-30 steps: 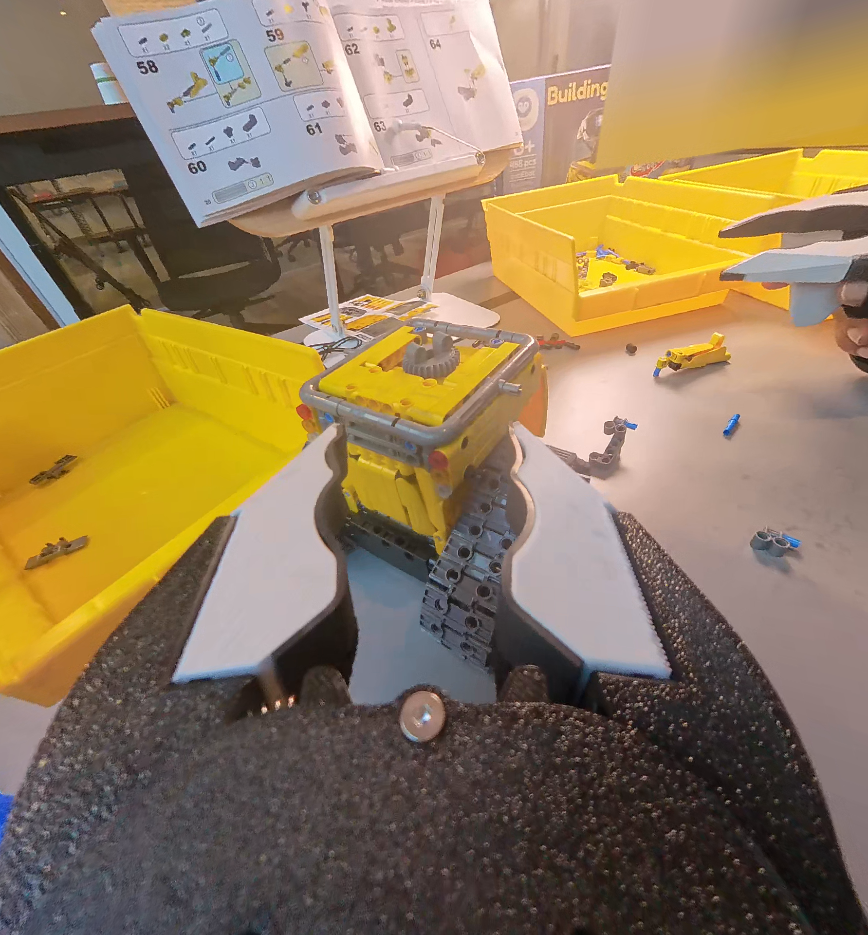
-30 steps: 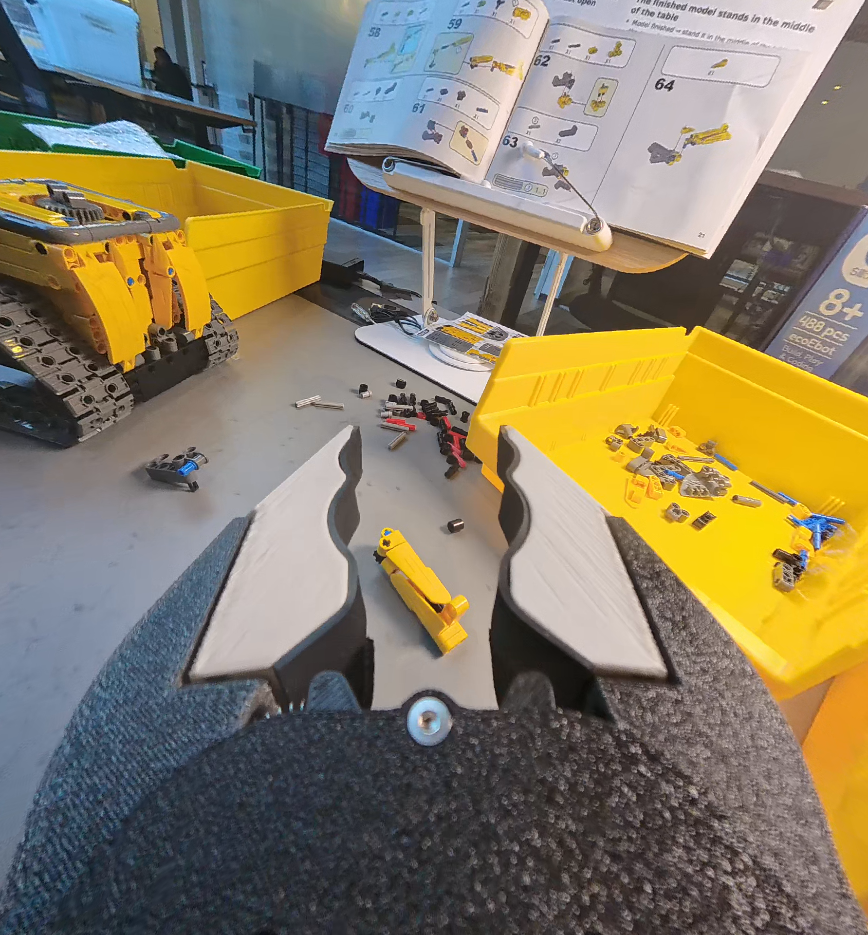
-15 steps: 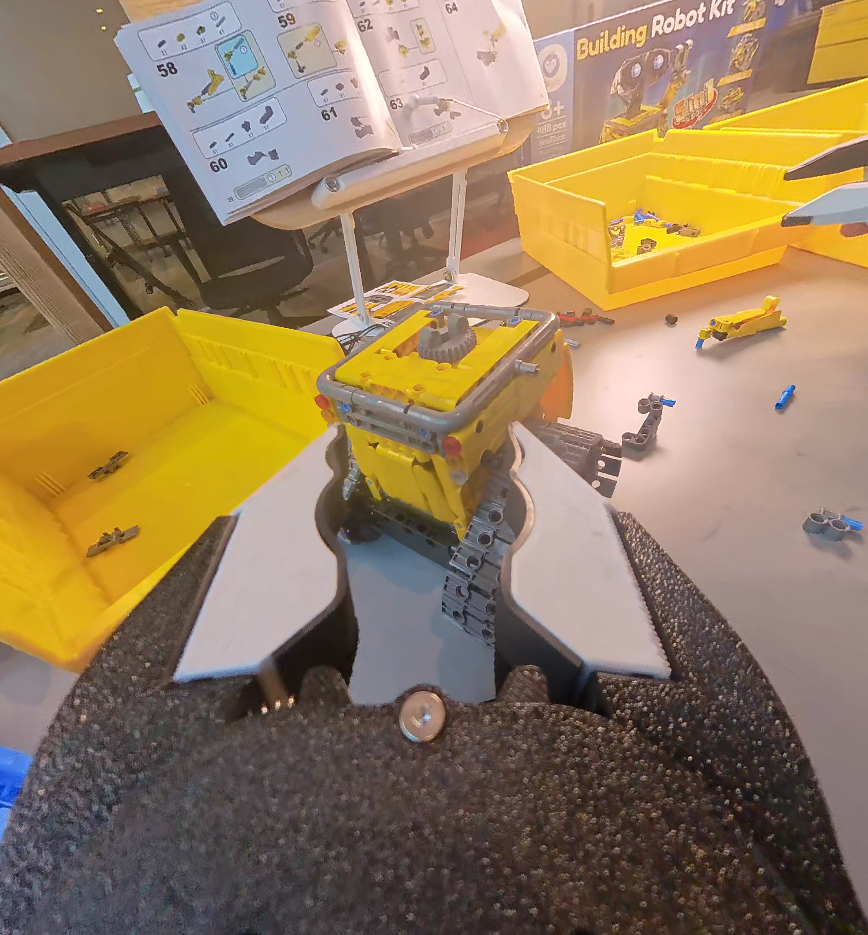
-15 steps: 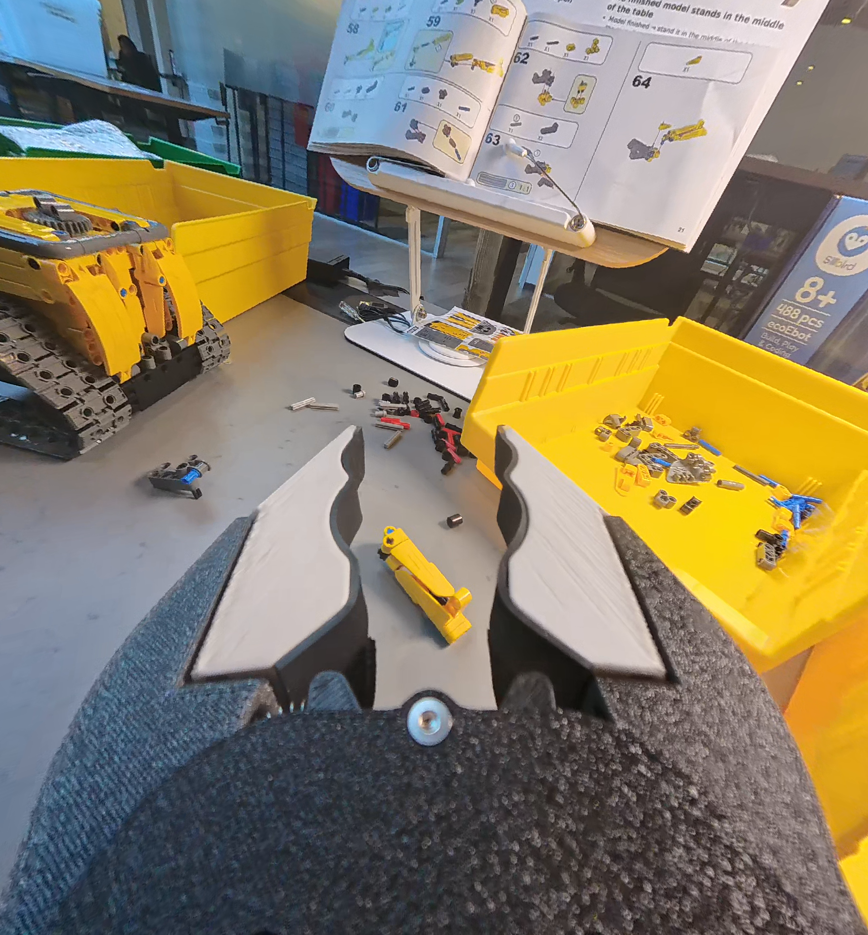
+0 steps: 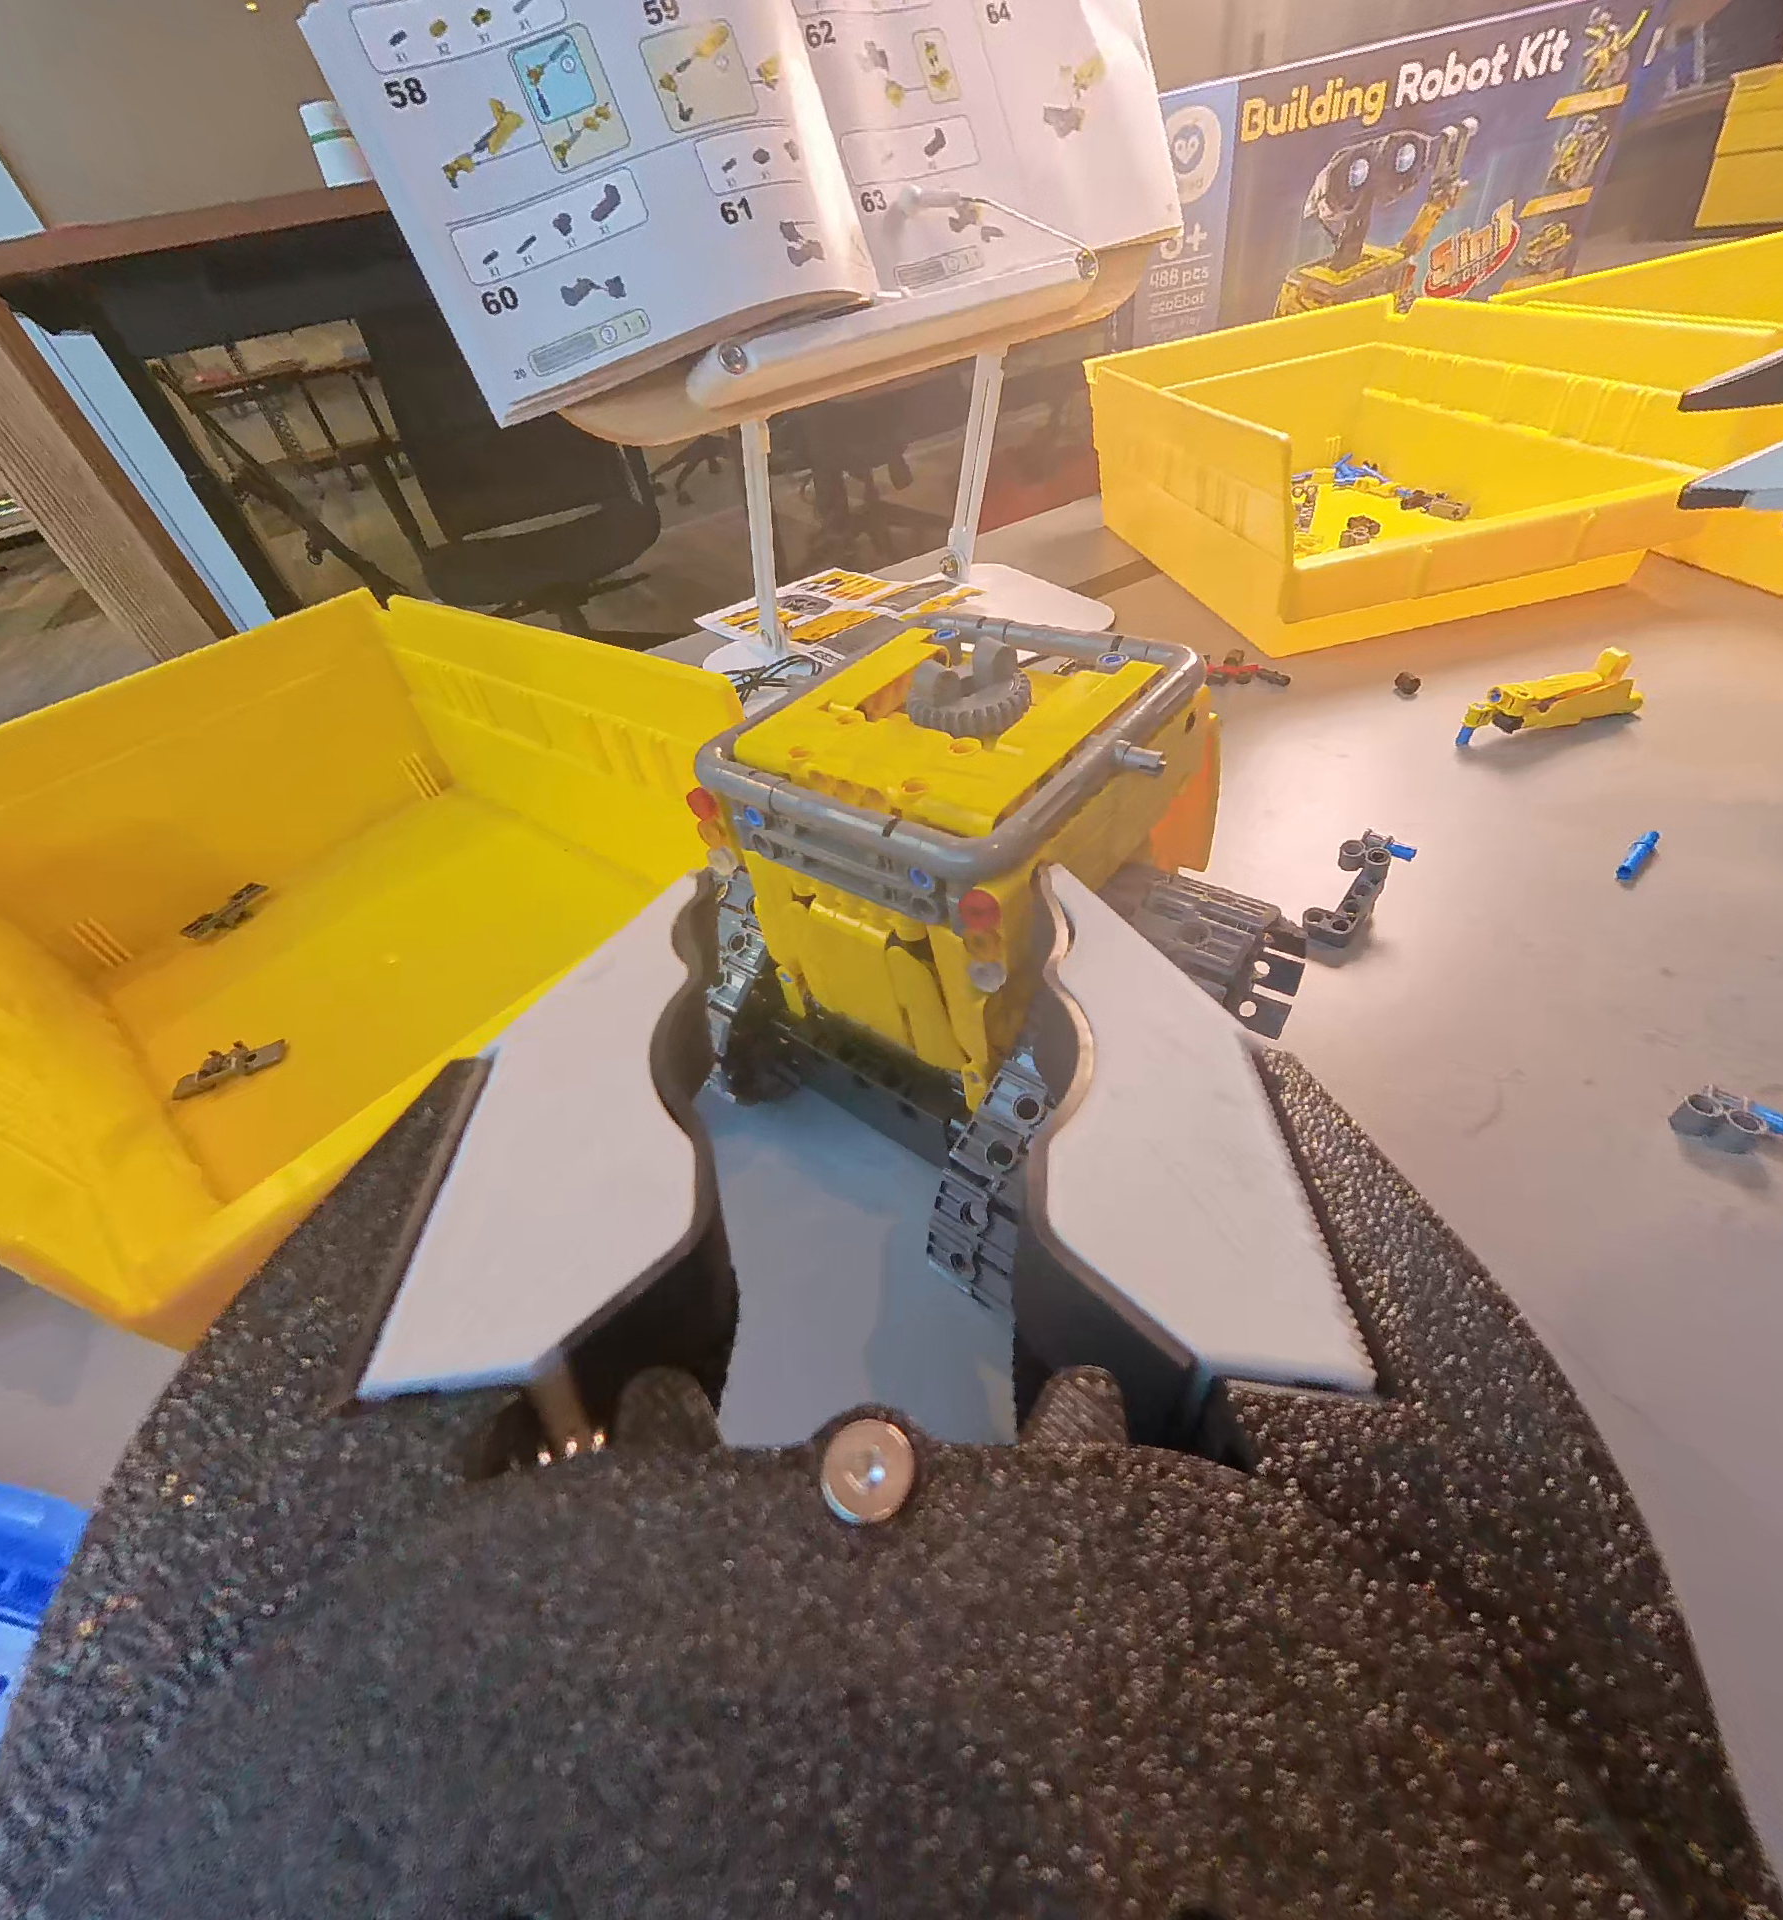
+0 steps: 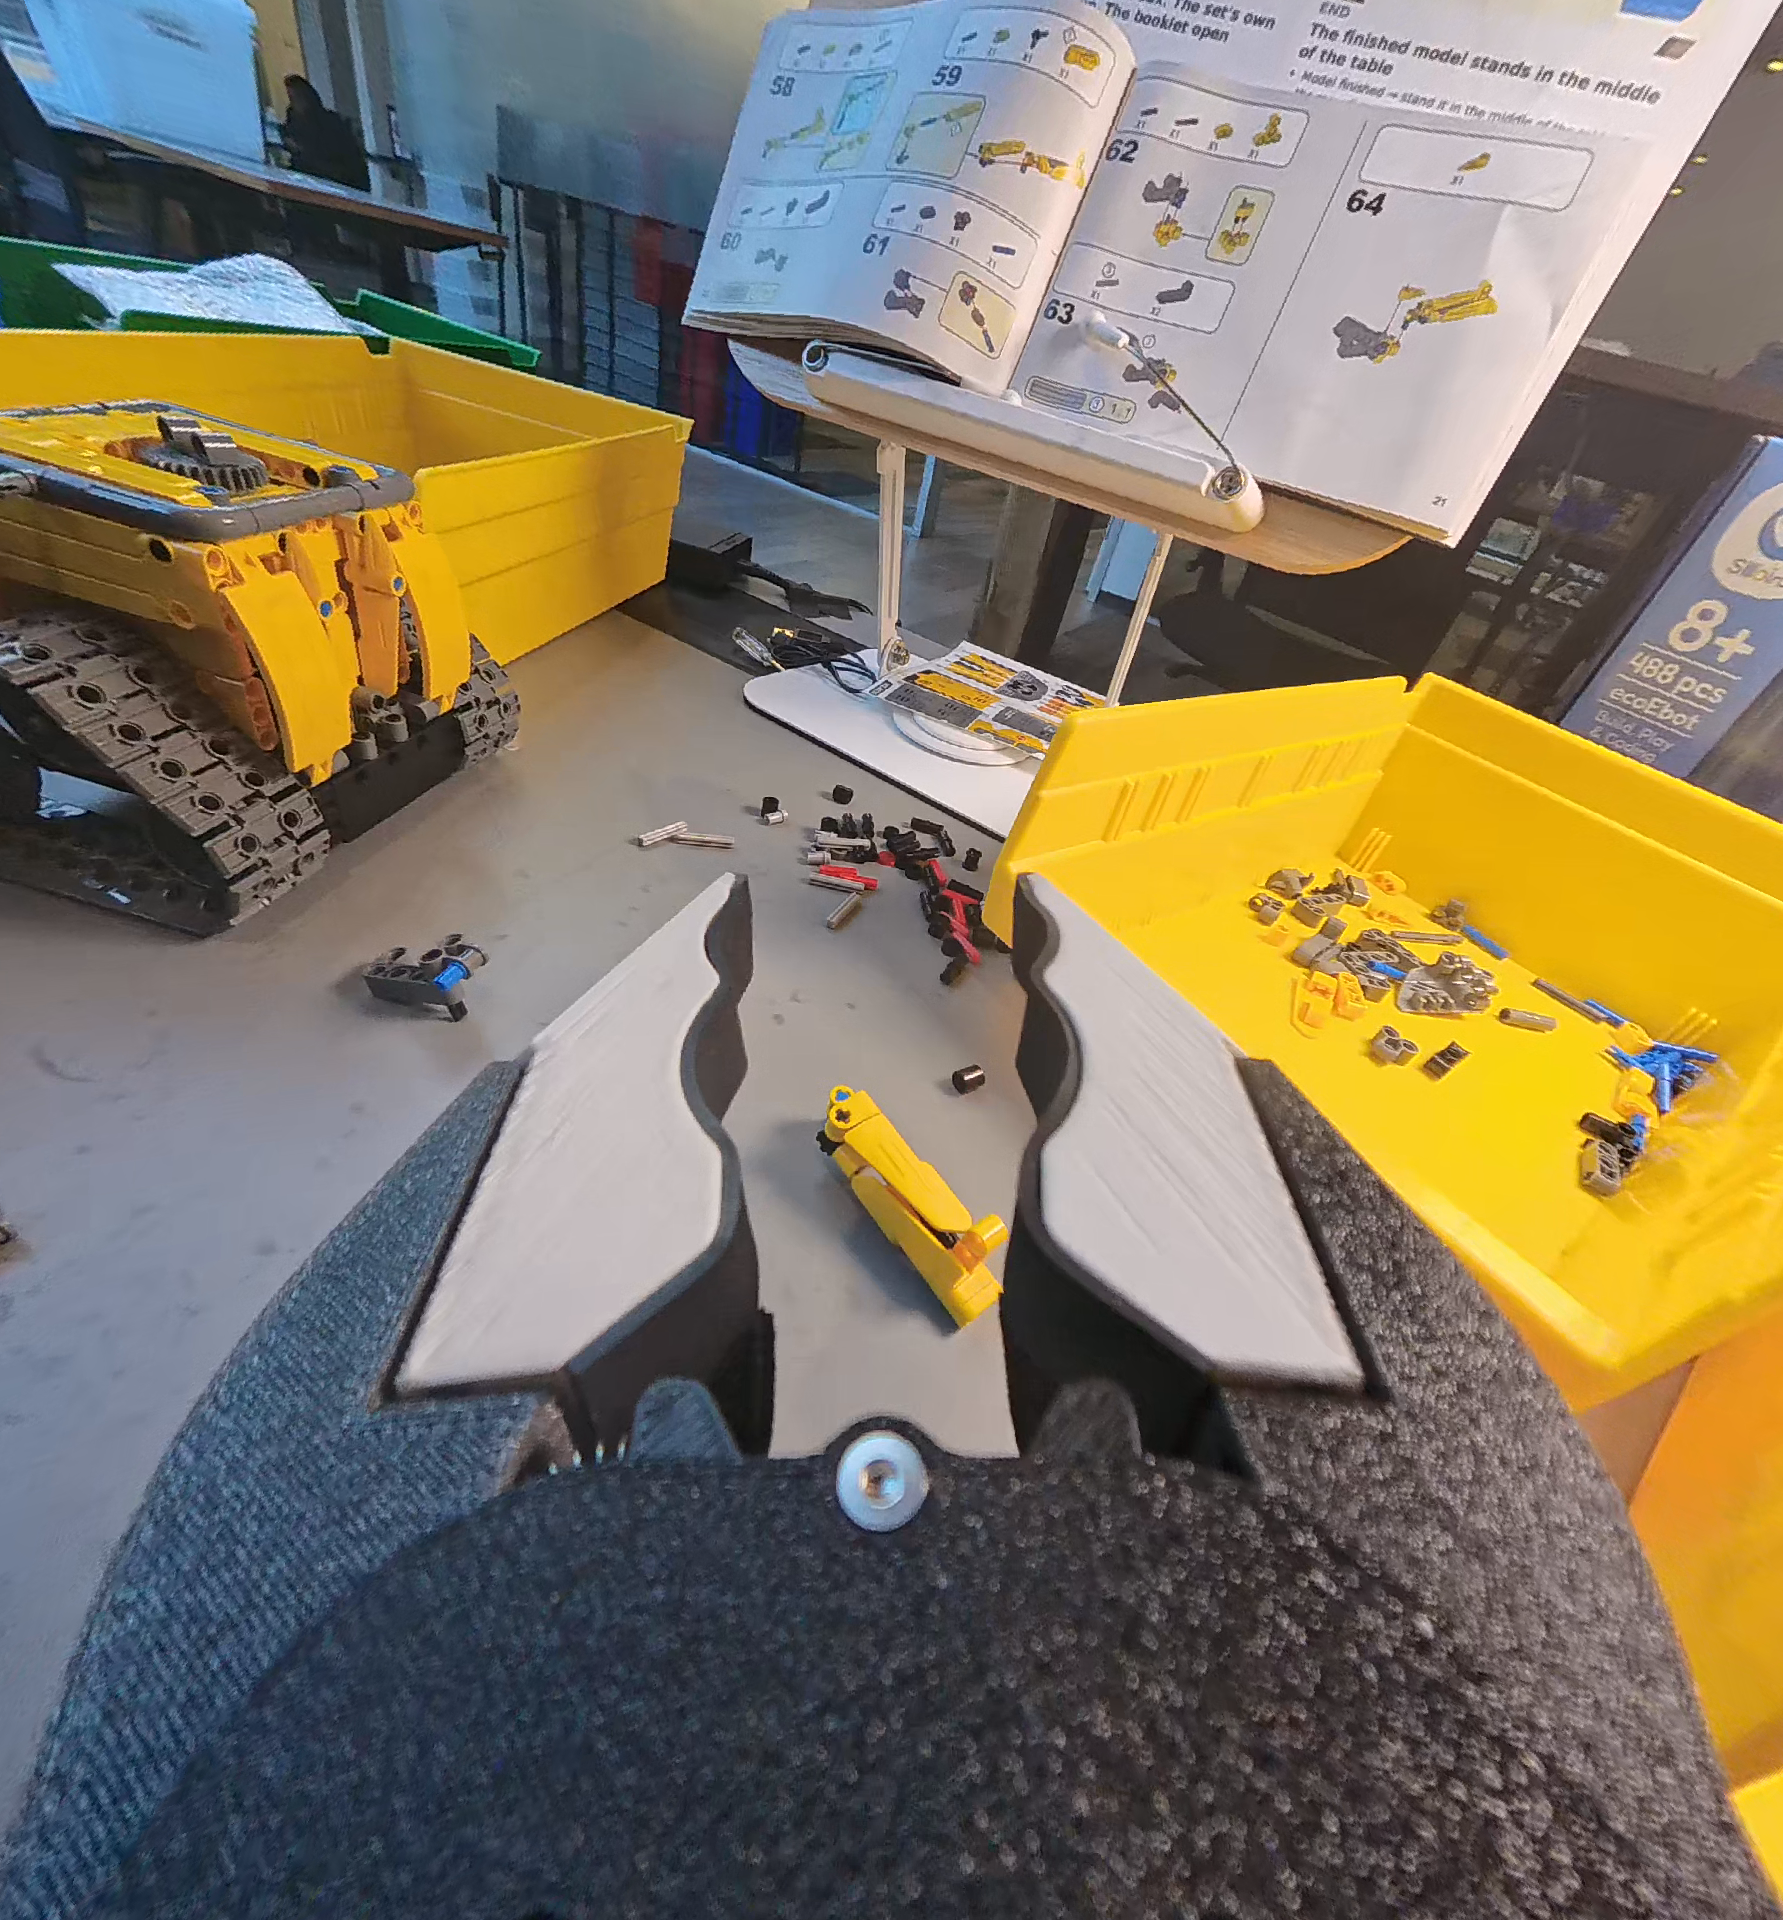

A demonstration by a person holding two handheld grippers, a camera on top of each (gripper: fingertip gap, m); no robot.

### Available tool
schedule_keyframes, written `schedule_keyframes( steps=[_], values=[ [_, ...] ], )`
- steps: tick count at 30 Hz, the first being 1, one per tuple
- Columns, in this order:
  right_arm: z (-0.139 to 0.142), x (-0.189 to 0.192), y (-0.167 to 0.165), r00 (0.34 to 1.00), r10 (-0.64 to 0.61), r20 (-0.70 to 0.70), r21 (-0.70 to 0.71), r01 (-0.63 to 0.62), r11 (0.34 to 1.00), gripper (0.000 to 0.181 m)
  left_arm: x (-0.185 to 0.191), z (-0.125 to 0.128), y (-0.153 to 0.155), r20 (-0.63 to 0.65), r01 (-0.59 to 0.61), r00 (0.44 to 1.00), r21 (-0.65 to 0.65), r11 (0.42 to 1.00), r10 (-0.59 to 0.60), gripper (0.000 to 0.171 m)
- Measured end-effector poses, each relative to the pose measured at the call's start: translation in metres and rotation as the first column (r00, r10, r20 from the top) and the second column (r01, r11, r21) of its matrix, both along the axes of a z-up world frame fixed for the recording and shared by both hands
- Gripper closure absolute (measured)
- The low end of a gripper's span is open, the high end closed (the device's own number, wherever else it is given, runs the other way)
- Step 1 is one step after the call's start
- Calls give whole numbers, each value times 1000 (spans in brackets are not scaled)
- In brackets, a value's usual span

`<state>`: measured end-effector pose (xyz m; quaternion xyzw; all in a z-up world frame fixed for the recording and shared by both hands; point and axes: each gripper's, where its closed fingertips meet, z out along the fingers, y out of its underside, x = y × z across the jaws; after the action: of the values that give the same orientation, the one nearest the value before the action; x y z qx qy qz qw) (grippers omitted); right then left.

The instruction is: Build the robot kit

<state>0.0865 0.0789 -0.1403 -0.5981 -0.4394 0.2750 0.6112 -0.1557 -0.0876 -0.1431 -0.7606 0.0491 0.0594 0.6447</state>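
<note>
Yellow tracked model (image 5: 928,831) between spread left gripper (image 5: 871,904) fingers (right gripper (image 6: 876,894) likewise agape).

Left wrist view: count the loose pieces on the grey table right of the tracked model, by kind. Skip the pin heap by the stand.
Yellow arm-like brick sub-assembly: 1
Grey connector piece with a blue pin: 2
Lone blue pin: 1
Small black cylindrical bush: 1
Total: 5
</note>
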Motion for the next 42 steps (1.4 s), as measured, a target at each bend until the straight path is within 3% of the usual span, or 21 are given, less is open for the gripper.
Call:
schedule_keyframes(
  steps=[12, 19, 23, 27, 32, 37, 42],
  values=[
    [3, 6, 7, 999, -29, -23, -18, 28, 999, 131, 0, 0, 0, 13, 12, 1000, 1, 1000, -12, 113],
    [21, 21, 12, 995, -72, -65, 25, 74, 997, 131, 2, 0, 0, 5, 16, 1000, 3, 1000, -16, 115],
    [44, 50, 26, 981, -146, -125, 52, 153, 987, 131, 4, 0, 0, -8, 20, 1000, 2, 1000, -20, 116],
    [52, 112, 51, 949, -294, -116, 40, 300, 953, 126, 4, 3, -2, -7, 21, 1000, 13, 1000, -20, 115],
    [24, 189, 74, 906, -415, 78, 20, 415, 910, 116, 5, 9, -6, 24, 22, 999, 33, 999, -23, 115],
    [-32, 217, 66, 904, -247, 349, -142, 312, 939, 91, 10, 14, -6, 77, 43, 996, 50, 998, -47, 114],
    [-67, 232, 70, 748, -171, 641, -62, 272, 960, 90, 17, 13, -6, 105, 52, 993, 56, 997, -57, 114]
  ],
)
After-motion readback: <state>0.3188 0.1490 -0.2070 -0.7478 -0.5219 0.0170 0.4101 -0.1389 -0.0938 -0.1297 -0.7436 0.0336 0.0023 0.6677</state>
